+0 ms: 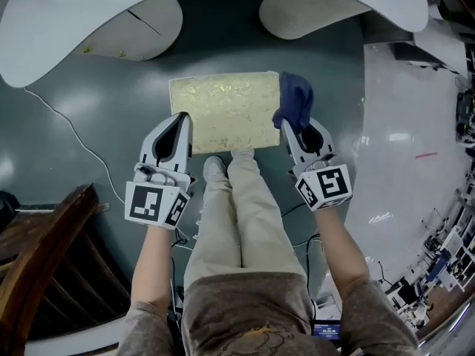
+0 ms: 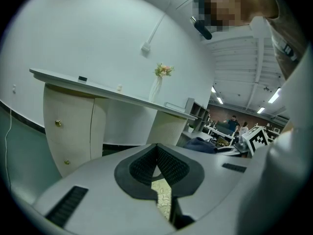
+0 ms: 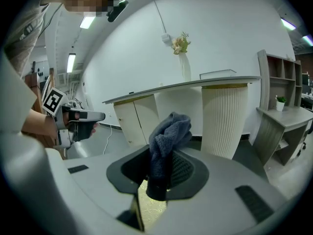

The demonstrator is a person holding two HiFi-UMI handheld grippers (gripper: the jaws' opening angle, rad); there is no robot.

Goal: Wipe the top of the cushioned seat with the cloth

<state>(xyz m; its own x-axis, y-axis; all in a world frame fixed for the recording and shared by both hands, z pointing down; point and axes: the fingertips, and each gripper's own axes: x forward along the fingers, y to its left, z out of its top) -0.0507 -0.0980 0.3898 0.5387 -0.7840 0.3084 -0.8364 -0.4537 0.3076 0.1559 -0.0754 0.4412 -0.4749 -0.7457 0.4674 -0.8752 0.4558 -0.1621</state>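
The cushioned seat [image 1: 225, 111] is a square pad with a pale yellow floral cover, on the grey floor just ahead of my feet. My right gripper [image 1: 295, 124] hovers at its right front corner, shut on a dark blue cloth [image 1: 295, 99] that bunches up over the seat's right edge. In the right gripper view the cloth [image 3: 168, 131] rises out of the jaws of the gripper [image 3: 161, 173], with the seat [image 3: 151, 205] below. My left gripper [image 1: 180, 122] is over the seat's left front corner, jaws together and empty; in its own view that gripper [image 2: 157, 153] has the seat [image 2: 163, 196] under it.
A curved white counter [image 1: 89, 21] with cream cabinets arcs across behind the seat. A white cable [image 1: 67, 128] trails over the floor at left. Dark wooden furniture [image 1: 44, 251] stands at lower left. My legs and one shoe [image 1: 215, 167] touch the seat's near edge.
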